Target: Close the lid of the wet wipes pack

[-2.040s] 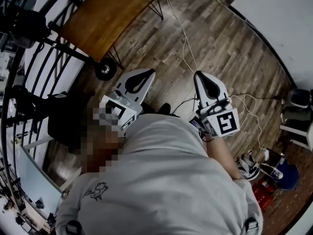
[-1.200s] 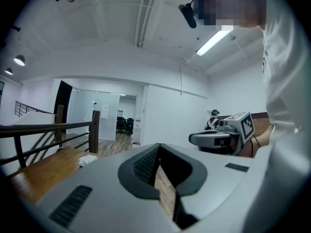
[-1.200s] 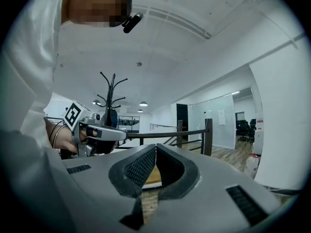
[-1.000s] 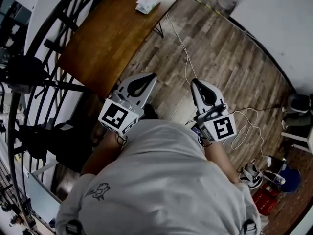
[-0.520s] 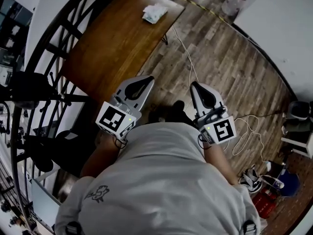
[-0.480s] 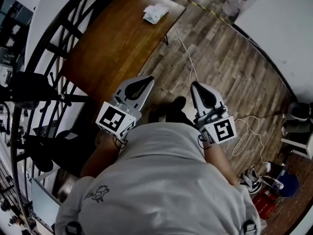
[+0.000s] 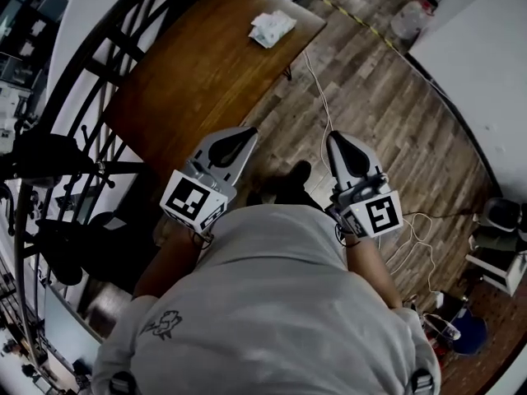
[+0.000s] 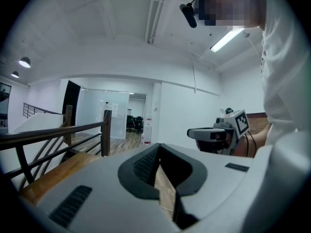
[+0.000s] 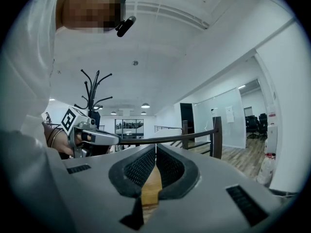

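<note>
The wet wipes pack [image 7: 272, 28] is a small white packet lying near the far end of the brown wooden table [image 7: 198, 81]; its lid is too small to make out. Both grippers are held level in front of the person's chest, short of the table and well apart from the pack. My left gripper [image 7: 245, 132] [image 8: 158, 147] has its jaws together with nothing between them. My right gripper [image 7: 334, 137] [image 9: 155, 147] is also shut and empty. Each gripper view shows the other gripper beside it and no pack.
A black metal railing [image 7: 74, 113] curves along the left of the table. White cables [image 7: 317, 81] trail over the plank floor, and the person's shoes [image 7: 288, 179] show between the grippers. A white wall [image 7: 486, 64] stands at right, with a coat stand [image 9: 95, 89] behind.
The person has walked toward the table, so the table and the pack lie lower and nearer in the head view. Both grippers have moved along together, still shut.
</note>
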Available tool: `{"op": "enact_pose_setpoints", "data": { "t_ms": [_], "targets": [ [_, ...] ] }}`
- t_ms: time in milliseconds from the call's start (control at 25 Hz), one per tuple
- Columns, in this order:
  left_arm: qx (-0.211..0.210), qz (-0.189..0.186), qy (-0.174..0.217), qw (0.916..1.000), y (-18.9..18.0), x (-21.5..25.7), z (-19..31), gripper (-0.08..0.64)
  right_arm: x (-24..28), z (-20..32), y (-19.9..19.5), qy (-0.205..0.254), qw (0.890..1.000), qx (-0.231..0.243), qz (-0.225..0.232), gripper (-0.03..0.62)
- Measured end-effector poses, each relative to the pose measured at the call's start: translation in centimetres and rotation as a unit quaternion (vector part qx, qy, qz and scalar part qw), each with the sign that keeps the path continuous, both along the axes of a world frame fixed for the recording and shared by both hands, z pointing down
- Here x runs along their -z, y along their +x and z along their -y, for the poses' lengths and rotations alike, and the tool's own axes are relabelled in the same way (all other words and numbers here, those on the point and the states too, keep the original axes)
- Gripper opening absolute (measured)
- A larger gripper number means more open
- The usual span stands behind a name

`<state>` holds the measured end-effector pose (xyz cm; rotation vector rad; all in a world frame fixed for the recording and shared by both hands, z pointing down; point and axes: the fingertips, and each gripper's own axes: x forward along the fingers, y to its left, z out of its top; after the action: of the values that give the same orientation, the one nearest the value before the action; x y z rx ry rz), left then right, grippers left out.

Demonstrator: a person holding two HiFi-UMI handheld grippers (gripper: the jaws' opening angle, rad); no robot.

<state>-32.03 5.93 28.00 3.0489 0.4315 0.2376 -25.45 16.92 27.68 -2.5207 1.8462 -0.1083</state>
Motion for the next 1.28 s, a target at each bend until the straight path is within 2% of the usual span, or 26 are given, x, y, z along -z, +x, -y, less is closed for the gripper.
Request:
{"op": "enact_pose_setpoints", "data": {
  "t_ms": [240,400,680,960,1280],
  "targets": [
    [0.008,0.009,0.002,0.9999,6.9,-1.3,0.3,0.014,0.0,0.6,7.4,0.007,1.0,0.009,0.0,0.034],
    [0.025,0.0,0.007,0.9997,11.1,-1.0,0.4,0.012,0.3,-0.3,11.9,0.012,1.0,0.016,-0.004,0.034],
    [0.063,0.003,-0.006,0.998,17.3,-1.0,0.5,0.012,0.0,-2.7,19.0,0.009,1.0,0.024,-0.003,0.034],
    [0.057,0.016,-0.01,0.9982,21.7,-2.5,-0.2,0.012,-0.1,-2.9,23.0,0.008,0.999,0.031,-0.004,0.034],
    [0.047,0.011,-0.016,0.9987,26.1,-2.9,1.6,0.013,-0.9,-1.2,26.5,0.0,1.0,0.031,0.002,0.034]
  ]
}}
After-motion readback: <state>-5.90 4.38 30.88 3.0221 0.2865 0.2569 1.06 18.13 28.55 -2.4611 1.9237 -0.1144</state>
